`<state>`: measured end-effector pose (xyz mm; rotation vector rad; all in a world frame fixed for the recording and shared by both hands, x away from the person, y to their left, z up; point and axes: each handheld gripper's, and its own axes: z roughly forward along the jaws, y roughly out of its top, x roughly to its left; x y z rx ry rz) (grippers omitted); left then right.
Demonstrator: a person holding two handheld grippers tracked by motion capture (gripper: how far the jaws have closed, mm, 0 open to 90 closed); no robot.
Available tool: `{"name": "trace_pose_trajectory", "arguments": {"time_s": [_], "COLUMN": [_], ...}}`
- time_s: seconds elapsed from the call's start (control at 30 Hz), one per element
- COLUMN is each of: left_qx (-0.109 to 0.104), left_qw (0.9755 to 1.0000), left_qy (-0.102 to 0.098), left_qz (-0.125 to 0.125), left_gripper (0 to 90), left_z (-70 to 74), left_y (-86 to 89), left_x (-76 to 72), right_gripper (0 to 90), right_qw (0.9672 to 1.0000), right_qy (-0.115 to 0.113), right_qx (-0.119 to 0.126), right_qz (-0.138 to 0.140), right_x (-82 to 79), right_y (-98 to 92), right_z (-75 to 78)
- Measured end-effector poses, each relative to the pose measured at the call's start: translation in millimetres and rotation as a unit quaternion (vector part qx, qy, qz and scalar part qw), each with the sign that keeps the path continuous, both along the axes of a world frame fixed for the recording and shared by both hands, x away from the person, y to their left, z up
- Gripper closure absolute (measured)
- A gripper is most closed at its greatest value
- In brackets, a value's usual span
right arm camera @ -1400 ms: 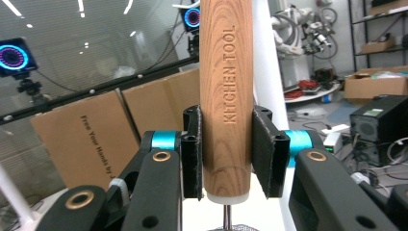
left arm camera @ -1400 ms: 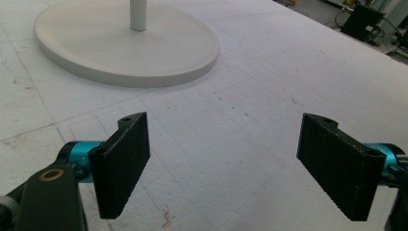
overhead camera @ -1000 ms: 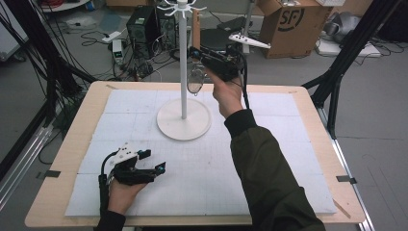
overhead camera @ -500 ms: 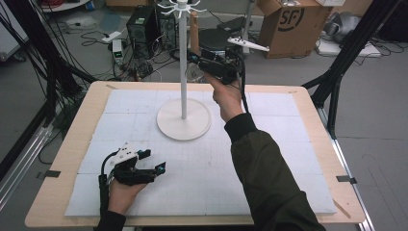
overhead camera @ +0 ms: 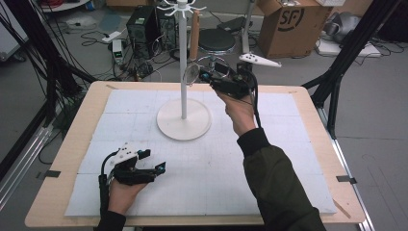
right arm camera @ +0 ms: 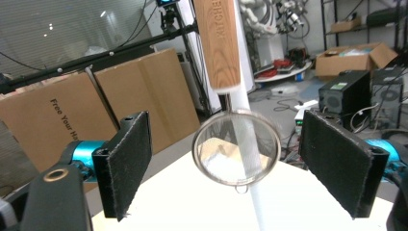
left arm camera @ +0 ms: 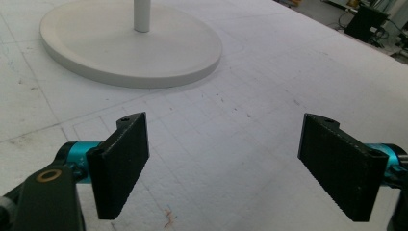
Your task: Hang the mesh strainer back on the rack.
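While the strainer (right arm camera: 236,152) hangs by its wooden handle (right arm camera: 217,43) from a hook at the top of the white stand (overhead camera: 183,62), bowl downward beside the pole, the step in hand reads as the let-go after hanging: the right gripper (overhead camera: 208,73) has just been spreading its jaws, and in the right gripper view they stand wide on either side of the mesh bowl with clear air between pads and rim, grasping nothing. Next move, as judged: draw that gripper straight back from the pole without brushing the bowl or handle, since a nudge could swing the strainer or lift it off its hook. Strainer: one, round wire mesh, wooden handle with printed lettering, a small loop at the lower rim. Stand: one, thin pole on a round base (overhead camera: 184,119), several short hooks at the crown; the exact hook used cannot be made out. Mat (overhead camera: 202,168): one, white, gridded, covering most of the wooden table (overhead camera: 62,159). Left gripper (overhead camera: 156,168): one, resting low on the mat near the front edge, well apart from the stand, jaws spread and empty. Grippers in all: two. Beyond the table: cardboard boxes, cables, a round stool.
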<state>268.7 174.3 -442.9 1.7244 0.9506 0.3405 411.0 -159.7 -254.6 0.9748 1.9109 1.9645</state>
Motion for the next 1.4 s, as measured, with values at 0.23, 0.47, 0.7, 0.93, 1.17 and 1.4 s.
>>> {"name": "trace_pose_trajectory", "arguments": {"time_s": [0.23,0.47,0.7,0.93,1.17,1.4], "left_qx": [0.002,0.000,0.000,0.001,0.006,0.008], "left_qw": [1.0000,1.0000,1.0000,0.9999,0.9998,0.9998], "left_qy": [-0.003,-0.005,-0.007,-0.011,-0.013,-0.013], "left_qz": [-0.002,-0.002,-0.002,-0.005,-0.012,-0.011], "left_gripper": [18.7,18.7,18.5,19.2,19.2,19.2], "left_z": [1.0,1.9,3.1,4.6,4.5,4.3], "left_y": [-1.8,-2.1,-4.2,-6.7,-10.0,-11.8], "left_x": [-1.0,-2.1,-3.6,-4.9,-4.9,-5.1], "right_gripper": [18.3,16.6,16.0,15.8,11.6,10.9], "right_qw": [0.9999,0.9999,0.9994,0.9986,0.9959,0.9937], "right_qy": [0.005,0.007,0.009,0.028,0.042,0.056], "right_qx": [-0.005,-0.014,-0.032,-0.044,-0.079,-0.094], "right_qz": [-0.009,-0.004,-0.007,-0.010,-0.015,-0.024], "right_x": [-18.1,-34.4,-50.2,-62.2,-76.9,-85.8], "right_y": [-26.7,-47.9,-61.4,-72.8,-85.9,-100.6], "right_z": [-15.8,-33.8,-46.3,-61.6,-85.5,-100.7]}}
